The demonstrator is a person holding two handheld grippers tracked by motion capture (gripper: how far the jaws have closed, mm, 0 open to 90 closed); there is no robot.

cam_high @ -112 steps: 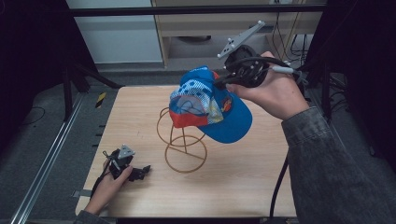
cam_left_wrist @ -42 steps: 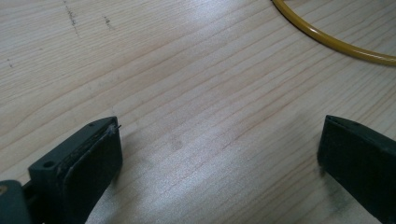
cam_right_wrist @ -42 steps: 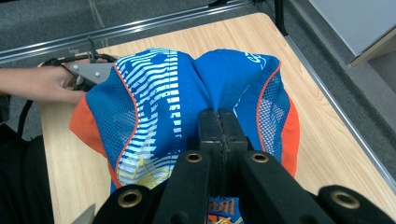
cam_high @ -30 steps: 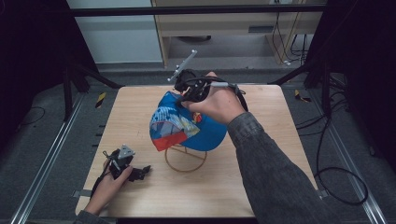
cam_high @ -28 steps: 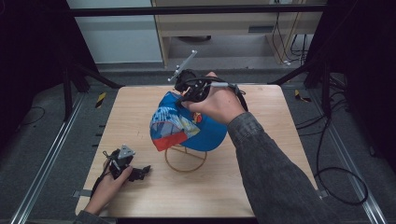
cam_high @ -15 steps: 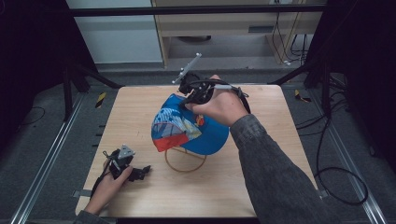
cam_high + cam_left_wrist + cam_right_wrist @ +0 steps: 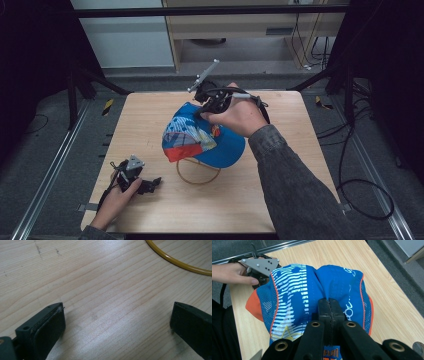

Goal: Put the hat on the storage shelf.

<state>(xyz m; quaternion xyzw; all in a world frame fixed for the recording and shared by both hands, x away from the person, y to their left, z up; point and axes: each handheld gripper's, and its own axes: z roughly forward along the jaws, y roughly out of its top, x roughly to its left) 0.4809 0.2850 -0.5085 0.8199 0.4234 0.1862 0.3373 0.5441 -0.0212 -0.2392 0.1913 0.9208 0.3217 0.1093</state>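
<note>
A blue cap (image 7: 200,137) with white stripes and an orange edge sits over a yellow wire stand (image 7: 197,172) in the middle of the table. My right gripper (image 7: 206,106) is shut on the cap's back top. In the right gripper view its jaws pinch the cap's blue fabric (image 7: 312,287) at the gripper (image 7: 329,305). My left gripper (image 7: 150,184) rests on the wood at the front left, open. In the left gripper view the left gripper (image 7: 117,320) has bare wood between its jaws, and the stand's yellow ring (image 7: 175,261) curves across the top right.
The wooden table (image 7: 295,145) has free room at right and near the front edge. Metal rails (image 7: 45,185) run along the floor at left. A cabinet (image 7: 235,30) stands behind the table. Cables (image 7: 360,195) lie on the floor at right.
My right gripper has carried the cap from up at the right down and left onto the wire stand. In the last second it has shifted slightly. The left gripper has stayed put.
</note>
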